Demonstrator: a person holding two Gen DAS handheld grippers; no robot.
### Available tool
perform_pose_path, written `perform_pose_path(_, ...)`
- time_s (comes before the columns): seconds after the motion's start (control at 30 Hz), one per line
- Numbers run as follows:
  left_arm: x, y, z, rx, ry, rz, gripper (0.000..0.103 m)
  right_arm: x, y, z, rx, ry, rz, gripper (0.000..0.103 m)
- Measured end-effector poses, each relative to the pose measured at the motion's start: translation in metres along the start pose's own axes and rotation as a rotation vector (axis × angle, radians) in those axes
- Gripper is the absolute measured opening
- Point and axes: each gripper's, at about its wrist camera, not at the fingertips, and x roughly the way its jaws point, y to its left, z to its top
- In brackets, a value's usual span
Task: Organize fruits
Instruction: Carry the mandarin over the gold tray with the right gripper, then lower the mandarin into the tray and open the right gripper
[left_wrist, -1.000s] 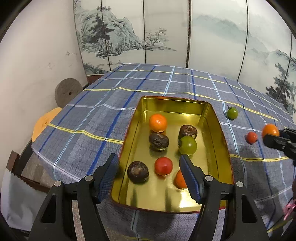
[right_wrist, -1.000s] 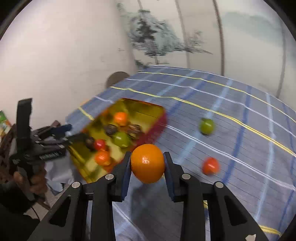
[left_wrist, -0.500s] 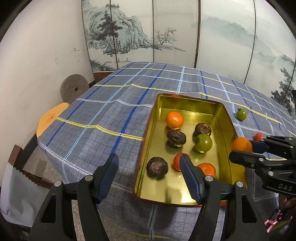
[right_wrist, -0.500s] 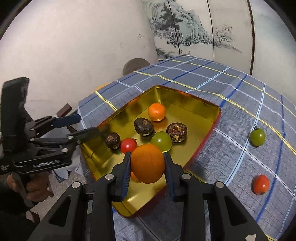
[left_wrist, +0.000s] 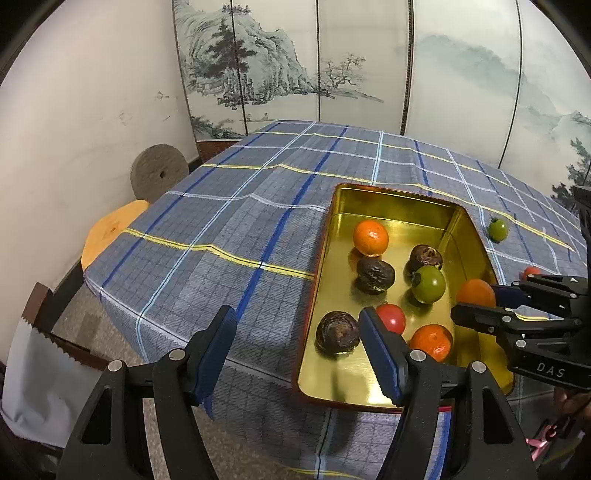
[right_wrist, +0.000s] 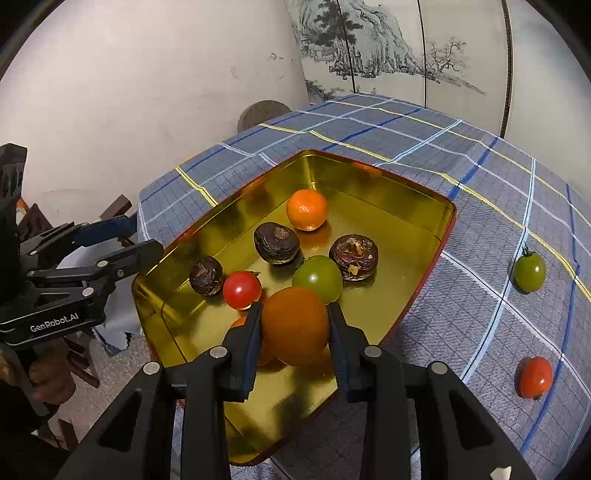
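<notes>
Over gold tray (right_wrist: 424, 199), right gripper (right_wrist: 295, 328) gripping orange (right_wrist: 295, 325)

Behind the held orange (right_wrist: 295, 325), a second orange fruit (right_wrist: 242, 323) inside the gold tin (right_wrist: 388, 184) is mostly hidden, with only slivers visible beside the right gripper (right_wrist: 293, 326).

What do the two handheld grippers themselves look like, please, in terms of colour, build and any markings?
Both are black skeletal frames with silver rivets and blue-padded fingers. The left gripper reads "GenRobot.AI" in white, as the right wrist view shows. The right gripper shows "DAS" in the left wrist view. No cables are visible.
</notes>
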Motion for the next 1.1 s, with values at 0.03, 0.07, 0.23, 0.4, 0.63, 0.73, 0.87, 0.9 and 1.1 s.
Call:
perform_pose_path(0.03,0.000,0.000,0.000,0.000,0.001,0.001,0.069,0.002,0.000,0.000,0.000,0.002,0.000,0.032)
perform_pose_path(0.07,0.001,0.001,0.000,0.001,0.002,0.003,0.069,0.003,0.000,0.000,0.000,0.004,0.000,0.032)
perform_pose_path(0.23,0.003,0.001,-0.001,0.003,0.004,0.011,0.071,0.008,0.002,0.001,-0.008,0.017,-0.013,0.032)
perform_pose_path(0.4,0.004,0.001,-0.002,0.006,0.004,0.015,0.072,0.009,0.003,0.001,-0.010,0.016,-0.017,0.033)
perform_pose_path(0.63,0.006,0.001,-0.005,0.014,0.012,0.018,0.072,0.010,0.005,0.003,-0.009,0.017,-0.013,0.033)
perform_pose_path(0.73,0.008,0.001,-0.006,0.019,0.017,0.019,0.072,0.010,0.006,0.003,-0.009,0.016,-0.011,0.033)
perform_pose_path(0.87,0.008,0.001,-0.006,0.019,0.019,0.017,0.072,0.011,0.007,0.003,-0.010,0.017,-0.008,0.033)
perform_pose_path(0.9,0.008,0.001,-0.007,0.020,0.018,0.018,0.072,0.011,0.007,0.003,-0.008,0.017,-0.007,0.033)
perform_pose_path(1.1,0.011,-0.001,-0.008,0.022,0.027,0.017,0.072,0.008,0.003,0.006,0.017,-0.006,0.011,0.049)
